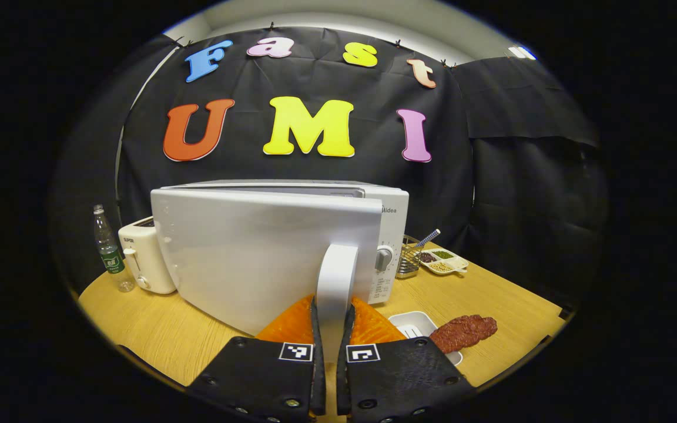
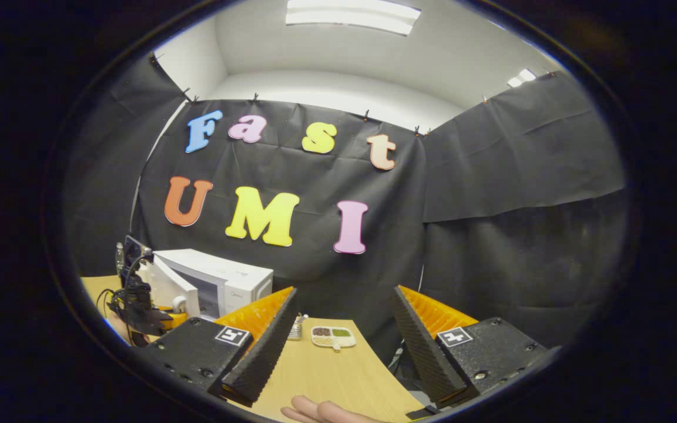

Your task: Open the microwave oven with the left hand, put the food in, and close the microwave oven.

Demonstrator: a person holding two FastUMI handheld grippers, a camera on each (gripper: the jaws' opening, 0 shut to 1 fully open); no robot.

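Gripping the handle [image 1: 335, 276] of the microwave [image 1: 394, 217], the left gripper [image 1: 331, 341] has its jaws closed on it, door [image 1: 256, 252] partly swung out; right gripper [image 2: 341, 346] held high, jaws wide and empty; food [image 1: 463, 332] lies on the table [image 1: 156, 335] beside a tray [image 1: 415, 322]; risk: handle slipping out, or the microwave dragging forward; wooden table, black-draped booth, toaster [image 1: 141, 258], bottle [image 1: 108, 249].

The white microwave oven [image 1: 338, 235] stands on the wooden surface [image 1: 156, 335], its door [image 1: 256, 252] swung partly open toward the camera, with a white vertical handle [image 1: 335, 282] at the door's free edge. The food [image 1: 463, 332], a flat dark red piece, lies half on a white dish [image 1: 412, 322] right of the oven
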